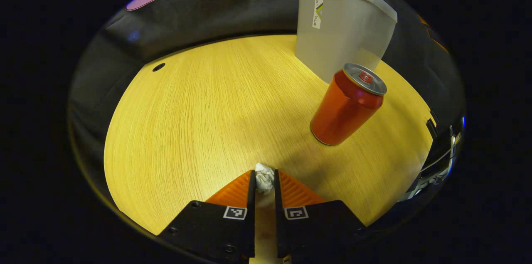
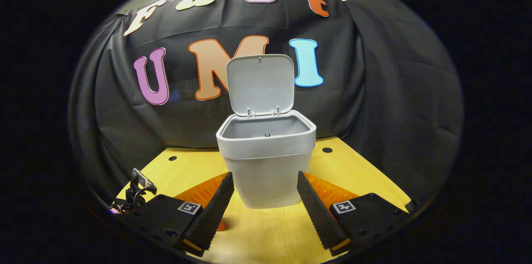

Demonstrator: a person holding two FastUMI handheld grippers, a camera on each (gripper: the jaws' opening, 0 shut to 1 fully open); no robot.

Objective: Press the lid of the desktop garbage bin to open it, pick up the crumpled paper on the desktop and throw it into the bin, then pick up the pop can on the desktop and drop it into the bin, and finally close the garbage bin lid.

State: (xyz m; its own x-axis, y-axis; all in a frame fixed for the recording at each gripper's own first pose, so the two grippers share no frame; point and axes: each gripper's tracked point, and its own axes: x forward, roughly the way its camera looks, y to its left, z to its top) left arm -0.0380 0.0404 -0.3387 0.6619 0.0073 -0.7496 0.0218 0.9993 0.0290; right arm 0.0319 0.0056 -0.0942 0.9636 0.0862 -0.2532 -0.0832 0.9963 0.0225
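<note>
Gripping the crumpled paper [image 1: 264, 177] is the step in hand, to judge from the left gripper view: the left gripper [image 1: 264, 185] has its jaws drawn narrow, one finger pressing on each side of the small white wad, low over the bench [image 1: 199, 122]. Whether the wad rests on the wood or has just cleared it, I cannot tell. To the right of the paper and farther off stands the pop can [image 1: 347, 106], upright and untouched on the bench. Just behind the can rises the garbage bin [image 1: 341, 35], near the can but apart from it.

In the right gripper view the bin [image 2: 268, 164] stands at the middle of the bench [image 2: 353, 172], and its lid [image 2: 260, 83] is swung up on its hinge behind the mouth. What shows of the inside looks empty, though the bottom is hidden by the front wall. The right gripper [image 2: 266, 197] faces the bin with its jaws spread wide, one finger to each side of the bin's body and short of it, holding nothing.

So the first step looks done: the lid is open. The paper is caught but not yet in the bin. Left to do are carrying the paper over the mouth and dropping it, then the can, then shutting the lid.
</note>
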